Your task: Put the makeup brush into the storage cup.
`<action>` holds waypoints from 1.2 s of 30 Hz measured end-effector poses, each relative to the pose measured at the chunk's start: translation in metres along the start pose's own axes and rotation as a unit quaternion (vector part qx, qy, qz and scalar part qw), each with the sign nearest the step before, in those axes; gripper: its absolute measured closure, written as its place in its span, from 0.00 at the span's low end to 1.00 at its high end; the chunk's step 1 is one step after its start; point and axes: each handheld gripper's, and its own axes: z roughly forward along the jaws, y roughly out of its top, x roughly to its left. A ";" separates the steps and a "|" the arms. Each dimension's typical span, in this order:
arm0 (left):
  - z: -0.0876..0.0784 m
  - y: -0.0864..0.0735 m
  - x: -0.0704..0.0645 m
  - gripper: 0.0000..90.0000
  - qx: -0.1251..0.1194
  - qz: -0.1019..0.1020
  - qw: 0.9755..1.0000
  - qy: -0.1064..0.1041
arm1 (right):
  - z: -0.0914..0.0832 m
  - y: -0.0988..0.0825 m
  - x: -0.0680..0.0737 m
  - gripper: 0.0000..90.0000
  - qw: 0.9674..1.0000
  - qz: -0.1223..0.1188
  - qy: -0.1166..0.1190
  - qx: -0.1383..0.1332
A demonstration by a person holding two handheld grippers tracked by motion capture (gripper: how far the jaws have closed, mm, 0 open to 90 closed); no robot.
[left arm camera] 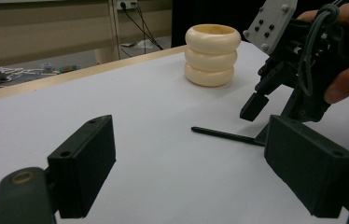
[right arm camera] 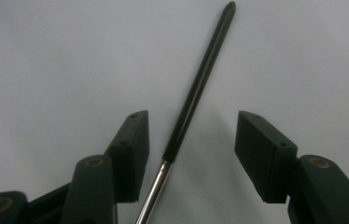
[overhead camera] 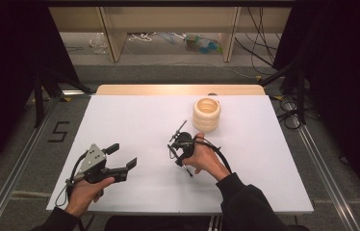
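Near the surface's (overhead camera: 135, 115) front edge, the left claw (overhead camera: 120, 156) idles open and empty while the right claw (right arm camera: 189, 154), jaws apart, straddles a black-handled tool (right arm camera: 196, 93) lying flat, pickup not yet made, with a cream ringed holder (overhead camera: 207, 114) standing beyond.

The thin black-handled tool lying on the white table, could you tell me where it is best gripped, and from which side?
Grip the black-handled tool across its black handle, near the metal shaft, coming from above: it lies flat, and the right hand-held gripper already straddles it there.
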 end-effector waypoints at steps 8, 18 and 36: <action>0.001 0.000 -0.002 0.18 0.000 -0.003 1.000 -0.003 | 0.002 0.000 0.000 0.59 1.000 0.002 0.009 0.009; 0.001 0.000 -0.001 0.19 0.002 -0.002 1.000 -0.004 | 0.005 0.003 0.001 0.66 1.000 0.006 0.016 0.021; 0.001 0.000 -0.001 0.19 0.002 0.006 1.000 -0.006 | 0.009 0.006 0.005 0.80 0.999 -0.016 0.013 0.045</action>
